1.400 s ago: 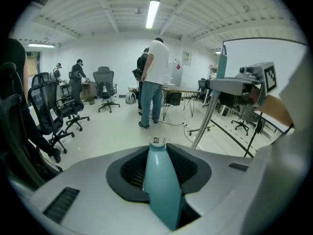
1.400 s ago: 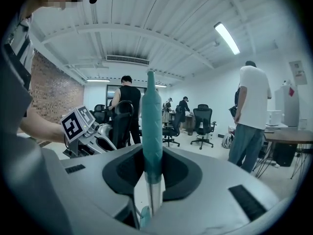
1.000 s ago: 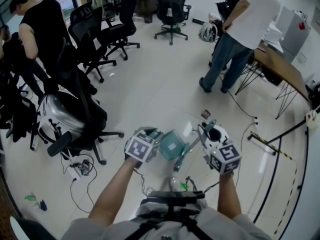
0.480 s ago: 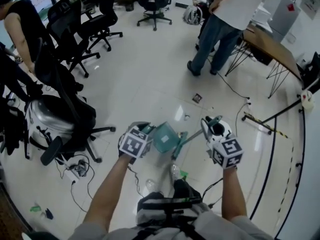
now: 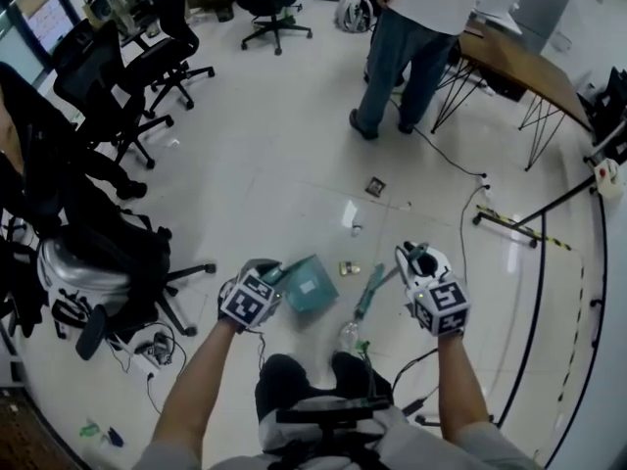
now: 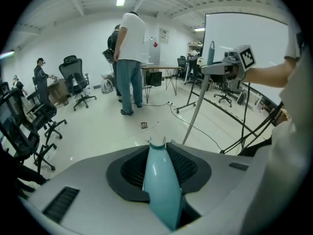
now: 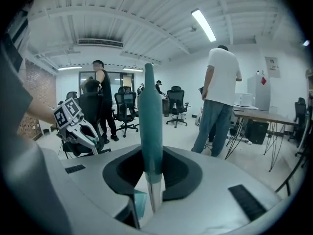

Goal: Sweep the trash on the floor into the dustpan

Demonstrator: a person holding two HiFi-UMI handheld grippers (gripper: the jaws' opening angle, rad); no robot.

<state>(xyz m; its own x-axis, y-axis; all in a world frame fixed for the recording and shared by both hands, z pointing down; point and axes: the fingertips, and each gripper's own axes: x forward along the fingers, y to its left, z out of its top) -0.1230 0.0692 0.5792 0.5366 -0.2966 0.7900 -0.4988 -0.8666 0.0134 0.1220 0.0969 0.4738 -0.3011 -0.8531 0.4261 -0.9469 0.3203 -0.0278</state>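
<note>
In the head view my left gripper (image 5: pixel 269 274) is shut on the handle of a teal dustpan (image 5: pixel 312 284), held low over the pale floor. My right gripper (image 5: pixel 411 255) is shut on a teal broom handle; the broom (image 5: pixel 368 294) slants down towards the dustpan. A small yellowish scrap (image 5: pixel 349 267) lies just beyond the pan, a white scrap (image 5: pixel 350 213) and a dark square scrap (image 5: pixel 374 186) farther off. The left gripper view shows the teal dustpan handle (image 6: pixel 159 180) between the jaws. In the right gripper view the broom handle (image 7: pixel 150 126) stands upright in the jaws.
A person in a white shirt and jeans (image 5: pixel 411 27) stands ahead beside a wooden table (image 5: pixel 519 67). Office chairs (image 5: pixel 108 76) and a silver case (image 5: pixel 83 272) crowd the left. Cables (image 5: pixel 460 213) and a taped stand base (image 5: pixel 529 228) lie to the right.
Both grippers have come down towards the floor with the dustpan and broom. The view has tipped downward, so people and chairs sit higher in the picture.
</note>
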